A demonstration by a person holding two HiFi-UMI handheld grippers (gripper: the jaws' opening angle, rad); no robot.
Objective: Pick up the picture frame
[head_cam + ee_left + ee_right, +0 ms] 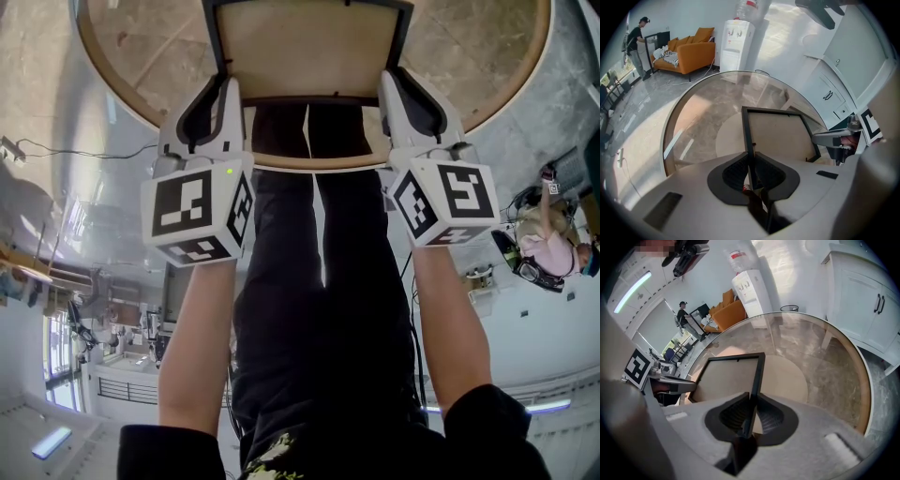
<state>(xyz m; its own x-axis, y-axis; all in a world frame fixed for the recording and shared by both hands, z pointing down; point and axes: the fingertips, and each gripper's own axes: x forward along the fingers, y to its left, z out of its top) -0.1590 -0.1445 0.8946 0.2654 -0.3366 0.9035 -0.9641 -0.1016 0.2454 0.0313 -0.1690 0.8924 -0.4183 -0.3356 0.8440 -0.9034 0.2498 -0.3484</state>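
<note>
Under the picture frame [309,47] sits the biggest item, a round glass-topped desk [141,52] w/ a wooden rim. The frame is over the desk's near half, its near rail close to the rim on the person's side. Far beyond the frame, across the room, are a white cabinet [862,301], an orange sofa [691,54] and a water dispenser [736,40] w/ a bottle on top.

Frame itself has thin black rails and a beige backing board facing up, i.e. back side showing. Can't tell if it rests flat on the glass or is just off it.

Left gripper [225,89] is at the frame's left rail, by the near-left corner. Right gripper [389,84] is at the frame's right rail, by the near-right corner. Both point steeply down at the frame, one per side, approx. level w/ each other. Each carries a marker cube, left [197,211] and right [445,202], on the end away from the frame, toward the person's forearms.

Left fingers [733,171] are narrow, clamped on the frame's left rail, which runs straight btwn the pads. Right fingers [771,416] are narrow too, clamped on the frame's right rail.
</note>
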